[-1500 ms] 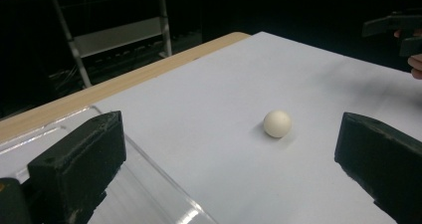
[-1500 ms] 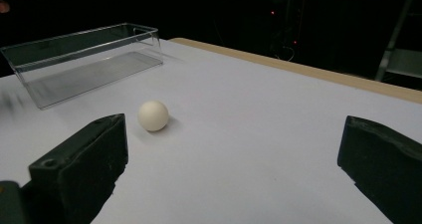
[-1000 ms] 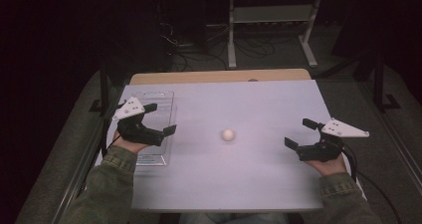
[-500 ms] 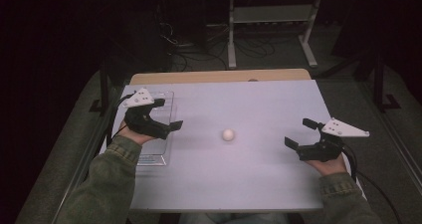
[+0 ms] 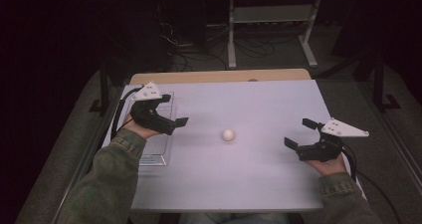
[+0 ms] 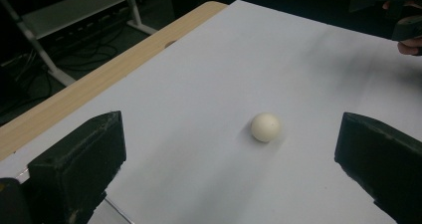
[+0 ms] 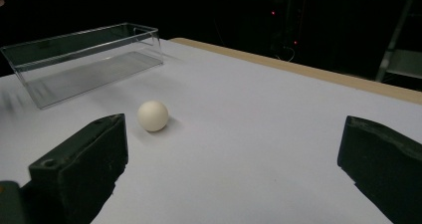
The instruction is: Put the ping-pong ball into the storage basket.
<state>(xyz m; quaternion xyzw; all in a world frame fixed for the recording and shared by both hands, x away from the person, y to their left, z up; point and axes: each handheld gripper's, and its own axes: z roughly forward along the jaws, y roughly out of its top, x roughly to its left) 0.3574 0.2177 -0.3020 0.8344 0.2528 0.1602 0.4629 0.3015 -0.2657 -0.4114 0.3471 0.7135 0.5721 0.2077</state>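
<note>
Your left tongs, spread wide above the clear tray, face the white ball lying free on the worktop between them and your spread right tongs; a glancing touch could roll it away.

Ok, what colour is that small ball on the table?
Off-white, plain; the small round ball shows best in the right gripper view.

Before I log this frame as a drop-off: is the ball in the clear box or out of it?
Out. The ball lies on the bare white table, apart from the empty clear box.
</note>
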